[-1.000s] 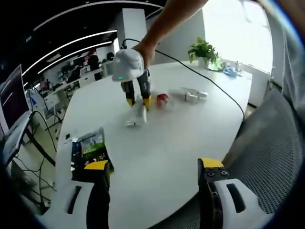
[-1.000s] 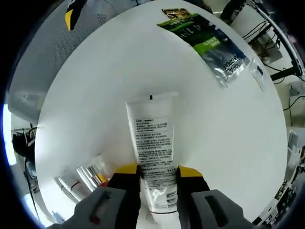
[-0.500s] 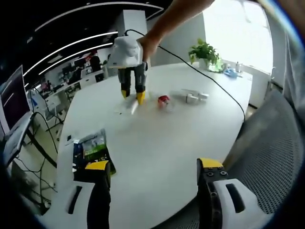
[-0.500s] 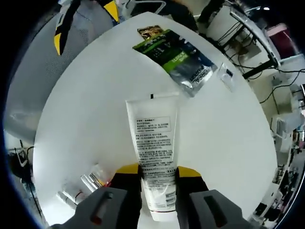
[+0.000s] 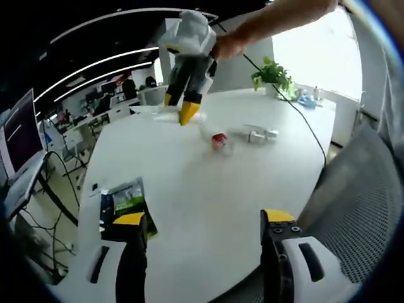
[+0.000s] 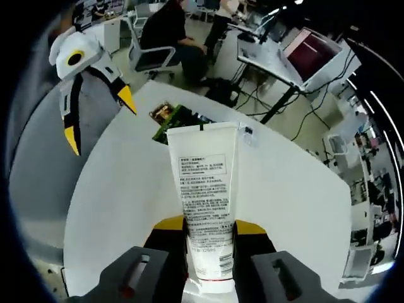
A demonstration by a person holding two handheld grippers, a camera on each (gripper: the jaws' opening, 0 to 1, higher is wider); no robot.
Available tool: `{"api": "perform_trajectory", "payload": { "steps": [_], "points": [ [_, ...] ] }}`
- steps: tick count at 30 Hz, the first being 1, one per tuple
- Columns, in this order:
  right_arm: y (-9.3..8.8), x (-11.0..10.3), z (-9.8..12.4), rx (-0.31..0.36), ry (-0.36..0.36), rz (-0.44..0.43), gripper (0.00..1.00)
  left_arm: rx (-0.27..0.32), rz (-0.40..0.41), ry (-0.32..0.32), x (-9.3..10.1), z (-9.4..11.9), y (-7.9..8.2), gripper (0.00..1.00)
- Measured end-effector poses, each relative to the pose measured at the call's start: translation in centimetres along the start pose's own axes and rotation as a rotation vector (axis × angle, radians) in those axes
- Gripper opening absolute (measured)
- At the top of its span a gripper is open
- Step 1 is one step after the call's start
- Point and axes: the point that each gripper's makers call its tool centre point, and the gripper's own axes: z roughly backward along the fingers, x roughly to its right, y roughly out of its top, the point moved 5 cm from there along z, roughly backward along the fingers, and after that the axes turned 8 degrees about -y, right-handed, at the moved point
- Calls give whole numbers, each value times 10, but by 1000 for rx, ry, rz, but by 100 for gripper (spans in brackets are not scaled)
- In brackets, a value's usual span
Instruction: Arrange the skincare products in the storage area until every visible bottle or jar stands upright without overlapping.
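A round white table (image 5: 208, 196) in an open office carries the job's scattered goods. The right gripper (image 5: 185, 108) is lifted clear above its far side, jaws clamped on a white tube (image 6: 203, 202) that points out from the jaws rather than standing on the surface. The left gripper (image 5: 201, 222) hangs at the near edge with its jaws apart and nothing between them. A green pouch (image 5: 124, 197) lies flat near the left jaw. Farther out sit a small red-capped jar (image 5: 219, 140) and 2 or so slim white items (image 5: 259, 134) lying on their sides. Judged from this, the arranging has barely begun: 1 tube is in hand but not yet set upright, and the toppled pieces remain untouched.
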Motion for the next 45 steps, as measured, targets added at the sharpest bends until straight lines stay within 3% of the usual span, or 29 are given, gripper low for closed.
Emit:
{"api": "perform_trajectory", "payload": {
  "steps": [8,13,16,18,23,28,30,34,36,39,42,45],
  "points": [
    [-2,-35,36,79,-85,-204,20,32,3,-5,2,1,5,74],
    [-3,-57,60,157,-133,-391,20,33,-8,-24,5,0,7,74],
    [-3,-65,67,212,-150,-490,20,34,18,-42,7,-1,8,77],
    [-5,-72,71,232,-167,-558,20,65,40,-64,9,-1,14,82],
    [-2,-88,81,303,-191,-693,20,77,59,-101,13,1,17,82],
    [5,-96,90,426,-193,-838,21,153,141,-246,26,6,34,81],
    [4,-97,91,445,-204,-872,21,178,165,-286,28,9,39,80],
    [7,-106,97,487,-201,-919,21,175,198,-334,29,15,51,77],
    [11,-111,101,506,-200,-930,21,233,230,-362,32,17,67,77],
    [16,-117,108,540,-199,-952,21,327,339,-411,37,18,93,77],
    [19,-119,115,597,-194,-1007,21,384,424,-487,45,16,103,75],
    [20,-120,125,641,-197,-1043,21,389,414,-540,57,13,101,73]
  ]
}}
